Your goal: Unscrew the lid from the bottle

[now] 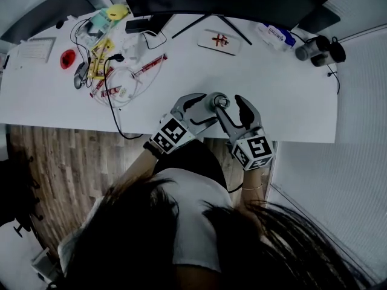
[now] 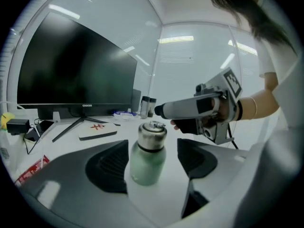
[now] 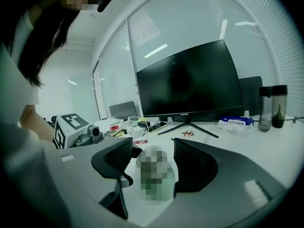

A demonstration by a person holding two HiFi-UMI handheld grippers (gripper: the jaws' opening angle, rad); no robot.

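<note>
A pale green bottle [image 2: 146,163] with a steel screw lid [image 2: 152,131] stands upright near the white table's front edge [image 1: 181,139]; from the head view I see its lid [image 1: 219,101] from above. My left gripper [image 2: 153,148] is open, a pad on each side of the bottle's body with gaps showing. My right gripper [image 3: 153,148] is open too, straddling the bottle [image 3: 154,172] from the other side without touching it. In the head view the left gripper [image 1: 210,107] and right gripper [image 1: 230,103] meet around the bottle.
A large dark monitor [image 3: 190,82] on a splayed stand [image 1: 208,20] fills the table's back. A white box with a red mark [image 1: 219,40] lies before it. Two dark bottles [image 1: 320,50] stand far right. Cables, snack packets [image 1: 100,56] and a red object [image 1: 68,58] clutter the left.
</note>
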